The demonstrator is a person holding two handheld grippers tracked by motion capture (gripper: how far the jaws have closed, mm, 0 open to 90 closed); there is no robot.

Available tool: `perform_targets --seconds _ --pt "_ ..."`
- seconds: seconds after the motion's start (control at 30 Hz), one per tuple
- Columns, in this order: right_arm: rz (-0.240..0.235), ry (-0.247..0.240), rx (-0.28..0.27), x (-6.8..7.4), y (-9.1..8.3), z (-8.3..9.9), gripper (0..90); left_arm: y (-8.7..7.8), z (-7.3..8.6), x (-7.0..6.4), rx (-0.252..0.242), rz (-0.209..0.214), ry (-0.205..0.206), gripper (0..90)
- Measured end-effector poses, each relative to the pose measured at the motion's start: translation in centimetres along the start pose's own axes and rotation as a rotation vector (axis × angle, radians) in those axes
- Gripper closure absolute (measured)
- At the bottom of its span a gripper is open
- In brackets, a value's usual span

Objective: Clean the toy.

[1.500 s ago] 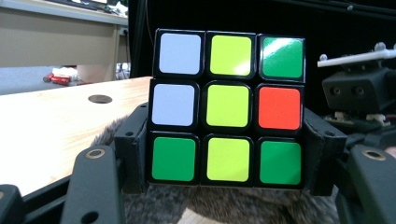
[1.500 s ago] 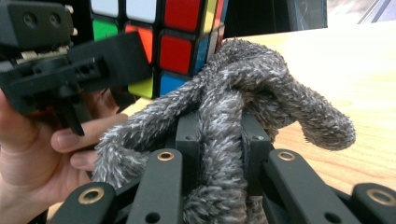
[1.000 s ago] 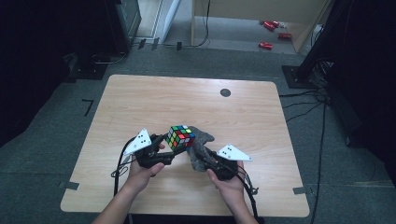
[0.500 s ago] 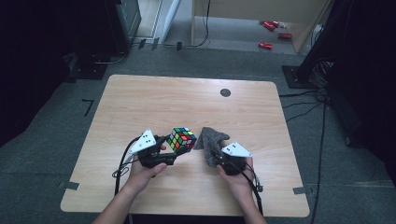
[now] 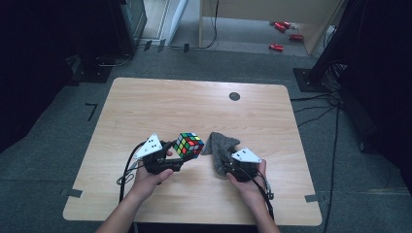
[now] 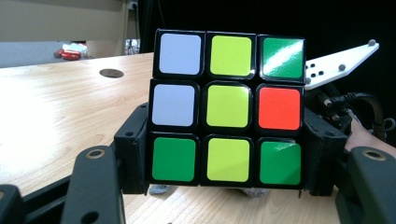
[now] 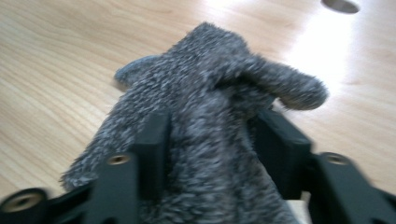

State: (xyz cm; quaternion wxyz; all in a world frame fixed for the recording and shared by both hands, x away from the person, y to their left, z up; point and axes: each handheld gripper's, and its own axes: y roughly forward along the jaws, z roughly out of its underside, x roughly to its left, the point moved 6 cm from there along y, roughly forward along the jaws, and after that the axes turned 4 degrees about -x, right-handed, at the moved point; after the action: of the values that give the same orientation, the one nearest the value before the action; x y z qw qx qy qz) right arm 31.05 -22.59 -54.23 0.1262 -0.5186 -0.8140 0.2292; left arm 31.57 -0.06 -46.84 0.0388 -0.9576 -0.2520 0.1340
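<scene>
A scrambled Rubik's cube (image 5: 188,144) is held just above the wooden table (image 5: 160,107), clamped between the jaws of my left gripper (image 5: 179,154). In the left gripper view the cube (image 6: 228,108) shows a face of yellow, green, white and one orange square, with my left gripper (image 6: 227,154) shut on its lower sides. A grey fuzzy cloth (image 5: 221,148) lies bunched to the cube's right. My right gripper (image 5: 229,164) is shut on its near end. In the right gripper view the cloth (image 7: 205,112) bulges up between the jaws of my right gripper (image 7: 210,140).
A round dark hole (image 5: 234,96) sits in the table near its far edge. Cables trail from both grippers toward the table's front. Red items (image 5: 276,47) lie on the floor beyond the table. Dark equipment stands at the room's sides.
My right gripper has pulled back to the right with the cloth, away from the cube. The cube and left gripper have hardly moved.
</scene>
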Motion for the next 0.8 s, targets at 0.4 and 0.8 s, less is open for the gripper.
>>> perform_targets --seconds 0.4,0.8 --pt "-0.139 -0.091 -0.219 1.3 -2.9 -3.0 26.8 0.0 0.0 0.3 0.018 0.006 -0.037 34.9" --pt "-0.257 -0.256 -0.356 5.8 -3.3 -4.0 26.4 0.4 0.3 -0.1 0.095 0.032 -0.069 34.9"
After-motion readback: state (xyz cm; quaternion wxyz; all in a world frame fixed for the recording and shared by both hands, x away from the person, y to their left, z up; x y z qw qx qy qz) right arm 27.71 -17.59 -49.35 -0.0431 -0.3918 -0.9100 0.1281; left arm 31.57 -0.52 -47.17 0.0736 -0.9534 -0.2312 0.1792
